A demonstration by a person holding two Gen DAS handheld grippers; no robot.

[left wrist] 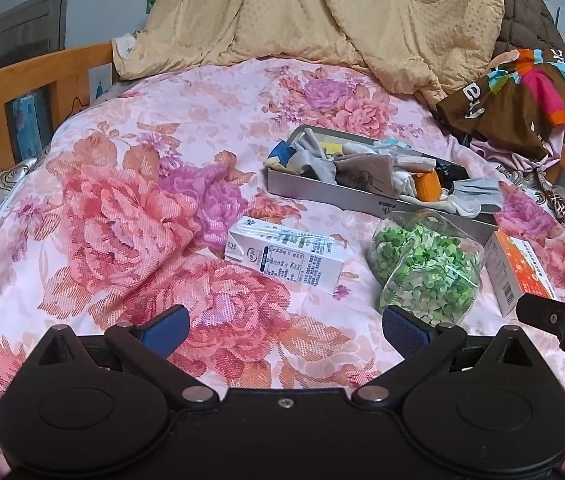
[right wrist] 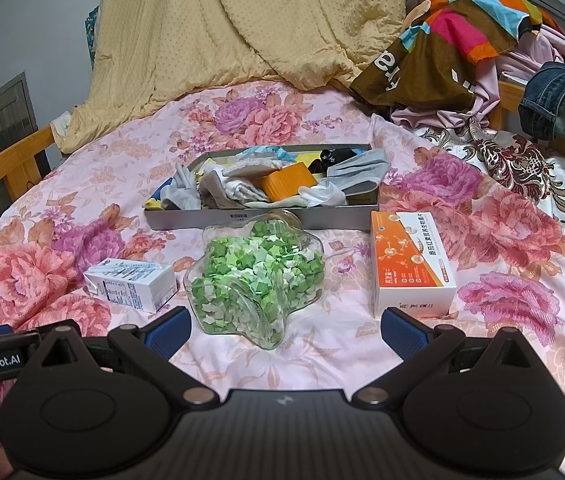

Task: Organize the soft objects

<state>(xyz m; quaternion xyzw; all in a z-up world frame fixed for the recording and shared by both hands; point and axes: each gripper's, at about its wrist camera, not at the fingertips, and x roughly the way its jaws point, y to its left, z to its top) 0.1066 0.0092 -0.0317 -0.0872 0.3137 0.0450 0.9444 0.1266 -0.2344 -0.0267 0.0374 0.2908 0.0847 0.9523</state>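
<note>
Socks (right wrist: pixel 242 188) and other soft pieces are gathered in a grey tray (right wrist: pixel 266 218) at the middle of the bed (right wrist: pixel 502 240) — apparently as the sorting bin. A star-shaped jar (right wrist: pixel 258 276), a milk carton (right wrist: pixel 132 286) and an orange box (right wrist: pixel 412 264) are lined up just before it. The left tongs (left wrist: pixel 284 330) and right tongs (right wrist: pixel 284 330) are held wide apart — nothing is gripped or touched.

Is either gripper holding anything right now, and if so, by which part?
Nothing is held. The left gripper and right gripper are both open, with only the floral bedspread between their fingers.
</note>
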